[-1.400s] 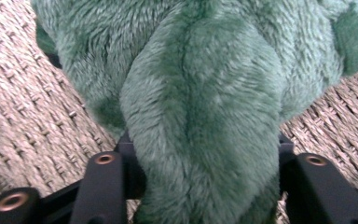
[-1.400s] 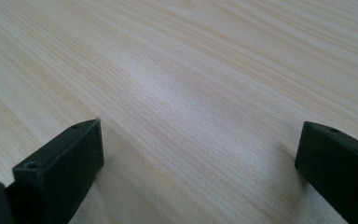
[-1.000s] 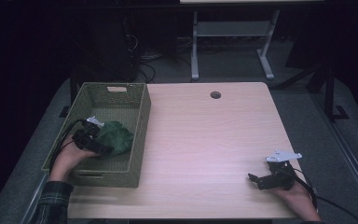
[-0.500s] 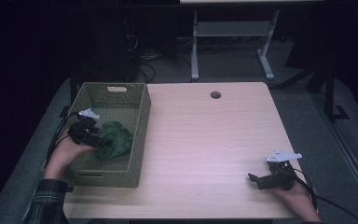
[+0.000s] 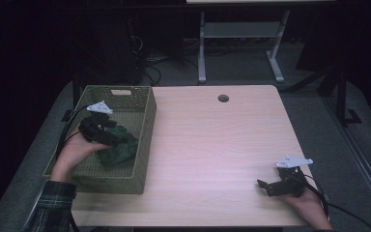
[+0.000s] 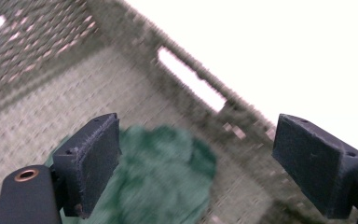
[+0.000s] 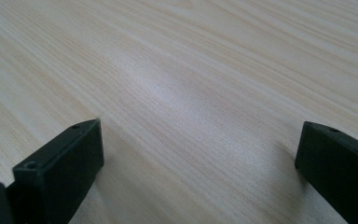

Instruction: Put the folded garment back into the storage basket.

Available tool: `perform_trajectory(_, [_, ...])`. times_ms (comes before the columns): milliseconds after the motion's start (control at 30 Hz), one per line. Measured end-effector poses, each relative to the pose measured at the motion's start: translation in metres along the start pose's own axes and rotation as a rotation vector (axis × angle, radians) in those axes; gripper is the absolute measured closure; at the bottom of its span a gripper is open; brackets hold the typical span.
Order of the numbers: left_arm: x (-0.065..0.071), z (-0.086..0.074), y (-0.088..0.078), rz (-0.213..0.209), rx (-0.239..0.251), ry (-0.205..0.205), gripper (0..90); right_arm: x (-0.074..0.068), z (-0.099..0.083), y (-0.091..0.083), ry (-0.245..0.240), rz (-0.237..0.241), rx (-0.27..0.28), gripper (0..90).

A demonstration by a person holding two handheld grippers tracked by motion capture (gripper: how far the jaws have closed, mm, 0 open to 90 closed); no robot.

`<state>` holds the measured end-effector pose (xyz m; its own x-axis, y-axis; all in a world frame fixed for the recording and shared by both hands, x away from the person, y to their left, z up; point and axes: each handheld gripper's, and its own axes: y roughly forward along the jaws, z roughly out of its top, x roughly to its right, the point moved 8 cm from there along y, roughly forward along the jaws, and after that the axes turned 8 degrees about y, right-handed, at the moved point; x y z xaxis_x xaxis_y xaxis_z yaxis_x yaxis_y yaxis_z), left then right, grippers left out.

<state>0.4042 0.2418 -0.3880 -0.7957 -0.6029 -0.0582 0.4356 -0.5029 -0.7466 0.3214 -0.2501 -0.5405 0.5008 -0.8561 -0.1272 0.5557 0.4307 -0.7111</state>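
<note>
Basket [image 5: 125, 99] sits on table [image 5: 212, 145] at its left edge. Cloth [image 5: 120, 151] lies inside basket, on its floor, toward the near right wall. Left gripper [image 5: 107, 137] inside basket, just above and left of cloth. Right gripper [image 5: 270, 186] at table's near right corner, well apart from basket. Hole [image 5: 223, 98] in tabletop near far edge, right of basket.

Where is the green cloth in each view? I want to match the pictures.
High view: the green cloth lies in the woven basket, left of the table, beside the left gripper.
Left gripper view: the cloth is bottom centre, below the open jaws.
Right gripper view: bare tabletop, not the cloth.
Shared landmark: the basket wall.
</note>
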Motion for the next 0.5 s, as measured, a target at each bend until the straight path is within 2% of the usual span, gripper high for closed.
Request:
perform_trajectory(333, [0.029,0.035,0.004,-0.042,0.086,0.008,14.3,0.0,0.0,0.0,0.001,0.0,-0.001,0.8])
perform_trajectory(500, [0.046,0.05,0.014,-0.054,0.117,0.017,14.6,0.0,0.0,0.0,0.001,-0.001,0.0,0.8])
